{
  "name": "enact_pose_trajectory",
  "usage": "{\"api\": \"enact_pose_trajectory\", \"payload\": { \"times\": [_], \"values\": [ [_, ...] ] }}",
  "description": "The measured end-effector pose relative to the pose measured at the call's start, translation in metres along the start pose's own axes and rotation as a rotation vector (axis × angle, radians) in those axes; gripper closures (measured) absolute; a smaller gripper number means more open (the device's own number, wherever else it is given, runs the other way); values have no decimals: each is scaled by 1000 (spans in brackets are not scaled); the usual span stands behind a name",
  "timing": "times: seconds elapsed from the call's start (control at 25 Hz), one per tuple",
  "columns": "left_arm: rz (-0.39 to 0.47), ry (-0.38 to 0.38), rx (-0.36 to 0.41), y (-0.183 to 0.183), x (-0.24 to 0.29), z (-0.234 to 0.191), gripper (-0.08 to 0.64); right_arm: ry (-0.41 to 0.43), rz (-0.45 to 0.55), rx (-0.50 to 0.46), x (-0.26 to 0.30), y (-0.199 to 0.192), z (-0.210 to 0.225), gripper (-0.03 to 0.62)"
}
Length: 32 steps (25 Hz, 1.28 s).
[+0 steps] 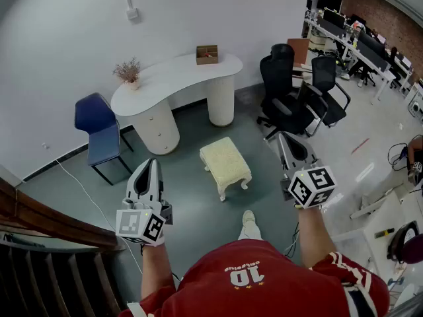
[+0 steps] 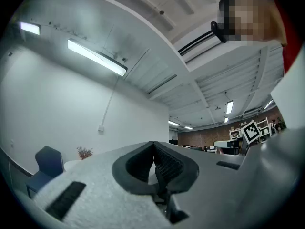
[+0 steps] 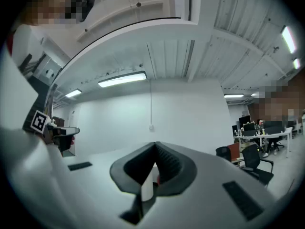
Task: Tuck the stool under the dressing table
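Both arms reach forward; the left gripper (image 1: pixel 151 166) and right gripper (image 1: pixel 286 141) are pressed together, empty. Only the head view shows the cream cushioned stool (image 1: pixel 225 164) ahead, between them.

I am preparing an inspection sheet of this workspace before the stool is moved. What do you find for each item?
Surface: grey floor.
Job's things: stool stands in front of the table, apart from it, not yet tucked.
Clutter: plant and box on the table; blue chair beside it.
Grippers: left gripper and right gripper shut, empty.
Cables: white cable on the floor near the blue chair.
Surroundings: white wall, office chairs, desks.
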<state>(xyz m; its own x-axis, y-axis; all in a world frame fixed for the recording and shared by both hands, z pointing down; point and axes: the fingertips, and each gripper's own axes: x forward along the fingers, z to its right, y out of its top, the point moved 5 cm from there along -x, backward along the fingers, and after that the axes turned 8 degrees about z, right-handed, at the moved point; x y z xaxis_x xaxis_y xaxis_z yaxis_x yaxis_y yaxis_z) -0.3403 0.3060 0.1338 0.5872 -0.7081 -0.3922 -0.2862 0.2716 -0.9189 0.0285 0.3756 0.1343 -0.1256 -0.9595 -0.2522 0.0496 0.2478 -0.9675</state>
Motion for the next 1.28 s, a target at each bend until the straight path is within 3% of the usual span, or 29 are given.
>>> {"api": "enact_pose_trajectory", "payload": {
  "times": [0.76,1.28],
  "values": [
    [-11,7,-19,-5,-2,-10,555,-17,11,-49,8,0,-8,589],
    [-37,-12,-43,-25,5,-16,555,-11,-3,-22,10,-8,-8,589]
  ]
}}
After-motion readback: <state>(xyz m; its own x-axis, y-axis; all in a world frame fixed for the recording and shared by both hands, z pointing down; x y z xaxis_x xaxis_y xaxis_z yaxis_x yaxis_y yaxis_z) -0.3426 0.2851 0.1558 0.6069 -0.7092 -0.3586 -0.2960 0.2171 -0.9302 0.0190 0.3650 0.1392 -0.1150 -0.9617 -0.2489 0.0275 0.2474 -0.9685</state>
